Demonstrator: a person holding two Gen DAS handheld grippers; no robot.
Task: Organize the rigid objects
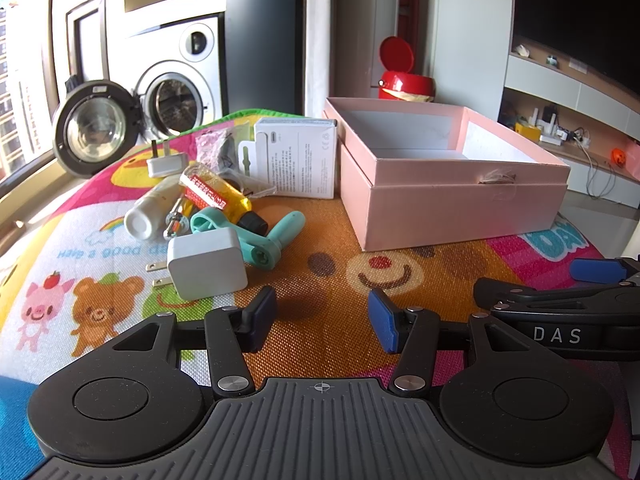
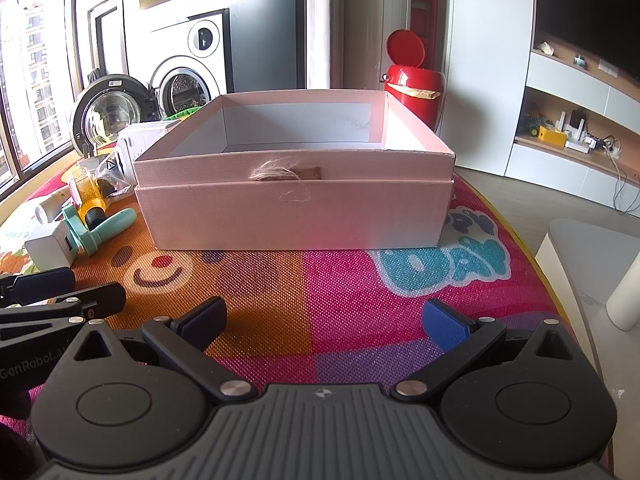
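Left gripper [image 1: 322, 316]: you are holding it part open, gripping nothing, facing the pile.
Right gripper [image 2: 324, 322]: you are holding it wide, empty, facing the pink box [image 2: 296, 208].
Yellow bottle [image 1: 218, 196]: lying near the white charger [image 1: 206, 262], black cap pointing toward the box.

An open, empty pink cardboard box [image 1: 460, 204] sits on the mat; left of it lies a jumble: white plug charger [image 1: 206, 262], teal plastic tool [image 1: 260, 240], yellow bottle [image 1: 218, 196], white tube [image 1: 150, 210].
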